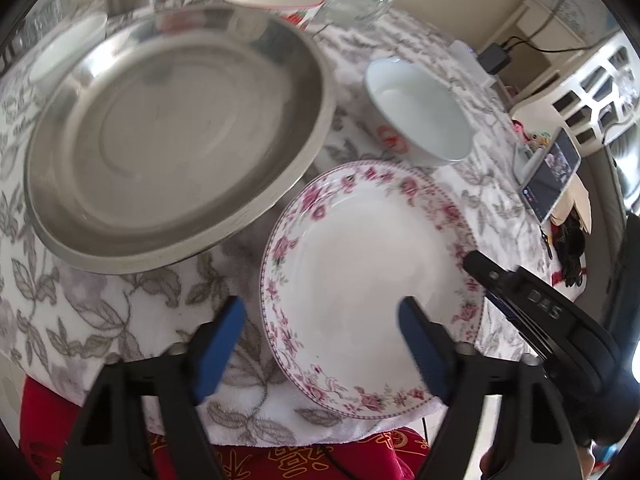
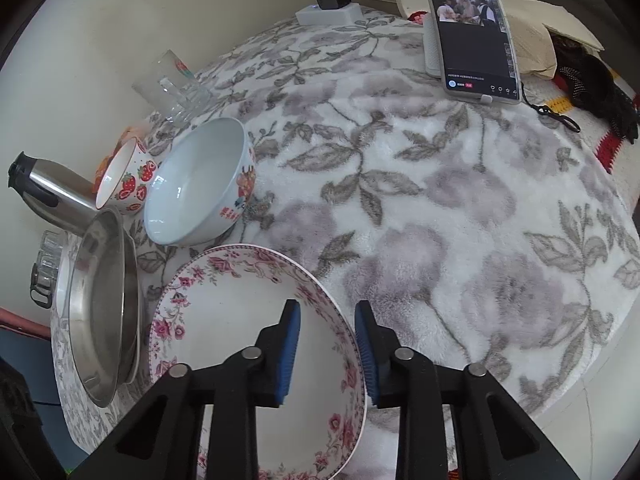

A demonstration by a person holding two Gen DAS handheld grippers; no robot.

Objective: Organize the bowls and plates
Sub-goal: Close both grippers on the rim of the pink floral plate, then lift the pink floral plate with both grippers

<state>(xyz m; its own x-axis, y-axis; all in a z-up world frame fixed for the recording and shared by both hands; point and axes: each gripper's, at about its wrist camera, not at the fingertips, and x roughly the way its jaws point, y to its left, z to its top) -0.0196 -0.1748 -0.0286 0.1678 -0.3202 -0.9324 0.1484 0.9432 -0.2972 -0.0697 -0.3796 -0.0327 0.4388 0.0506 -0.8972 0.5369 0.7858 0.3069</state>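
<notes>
Between right claw's pads: rim of floral plate [image 2: 256, 320]
Right claw [image 2: 327, 354]: spread, straddling that rim
Left claw [image 1: 322, 350]: spread, over plate's near edge

Cream wall [image 2: 100, 40], table under grey floral fleece cloth [image 2: 440, 220], perhaps a white lattice chair [image 1: 592, 80], daylight.

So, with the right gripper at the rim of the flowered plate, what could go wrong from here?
1. The right gripper straddles only the thin rim of the floral plate, jaws not closed; a heavy plate may tilt or slip out.
2. The plate overhangs the table's near edge, so a push could send it off.
3. The steel pan lies beside it, seemingly touching; lifting may knock it or the white bowl.
</notes>
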